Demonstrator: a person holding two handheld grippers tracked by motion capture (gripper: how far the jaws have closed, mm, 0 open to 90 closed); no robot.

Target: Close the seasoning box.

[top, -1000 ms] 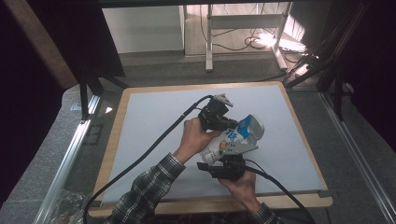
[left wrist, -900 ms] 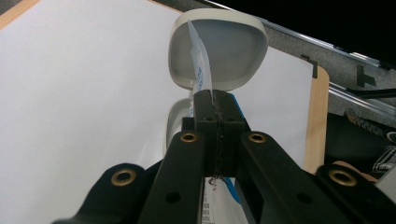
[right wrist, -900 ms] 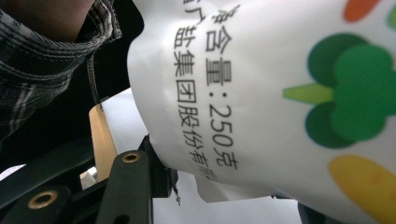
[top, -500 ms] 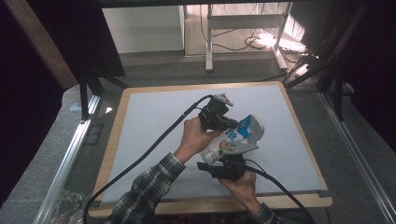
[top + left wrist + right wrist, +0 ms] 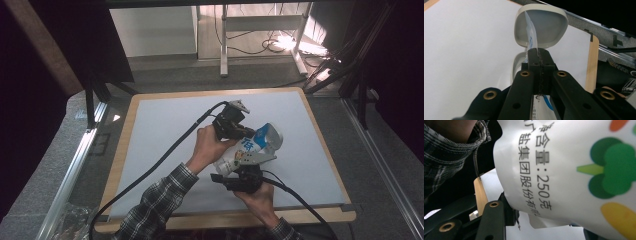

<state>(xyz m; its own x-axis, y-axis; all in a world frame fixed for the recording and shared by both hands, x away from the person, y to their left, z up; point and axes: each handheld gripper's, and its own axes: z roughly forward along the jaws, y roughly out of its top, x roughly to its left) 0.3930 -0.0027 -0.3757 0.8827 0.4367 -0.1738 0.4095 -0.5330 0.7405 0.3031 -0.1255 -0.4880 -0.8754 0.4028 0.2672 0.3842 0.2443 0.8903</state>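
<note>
Above the white mat (image 5: 165, 150) nothing has shifted since the earlier frames — the printed pouch (image 5: 250, 150) hangs mid-air between both hands. The right gripper (image 5: 240, 172) clamps its lower body; the left gripper (image 5: 539, 58), jaws fully pinched, grips the thin top edge — likely poised to tear it.

In the right gripper view the white bag (image 5: 574, 182) runs off the top and right edges, hiding one of the fingers. At six o'clock in the high view, both forearms are cut off.
</note>
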